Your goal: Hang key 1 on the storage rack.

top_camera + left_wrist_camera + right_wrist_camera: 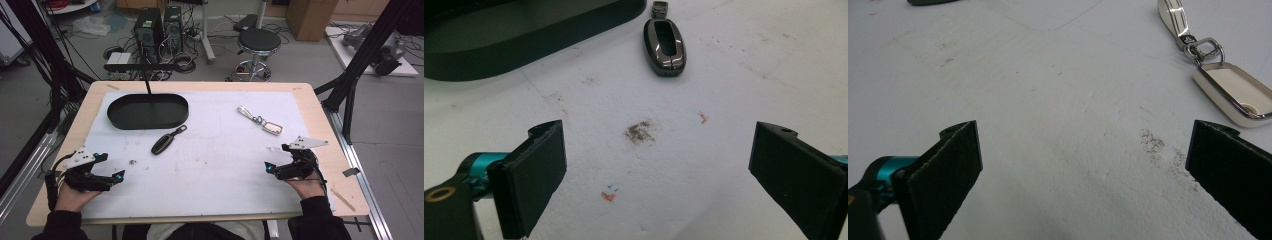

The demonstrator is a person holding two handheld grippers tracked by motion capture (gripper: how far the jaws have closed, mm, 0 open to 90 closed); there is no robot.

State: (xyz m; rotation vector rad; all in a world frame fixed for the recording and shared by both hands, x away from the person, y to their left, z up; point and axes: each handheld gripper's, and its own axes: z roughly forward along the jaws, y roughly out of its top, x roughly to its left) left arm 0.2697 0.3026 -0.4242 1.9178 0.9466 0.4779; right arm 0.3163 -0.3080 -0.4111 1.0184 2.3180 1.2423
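Note:
A dark car key fob [167, 140] [664, 41] lies on the white mat, just below a black oval tray [148, 111] [499, 35]. A cream and silver key fob with a metal strap [261, 120] [1228, 87] lies at the mat's right centre. My left gripper [114, 178] [659, 172] rests near the front left edge, open with nothing between its jaws, the dark fob ahead of it. My right gripper [272, 166] [1083, 170] rests near the front right, open and holding nothing, with the cream fob ahead to its right.
The white mat [210, 160] covers most of the wooden table [320, 115]. A thin black post [148, 82] rises from the tray. A small bit of debris [133, 161] lies on the mat near the left gripper. A stool [257, 42] and computer towers [159, 27] stand beyond the table.

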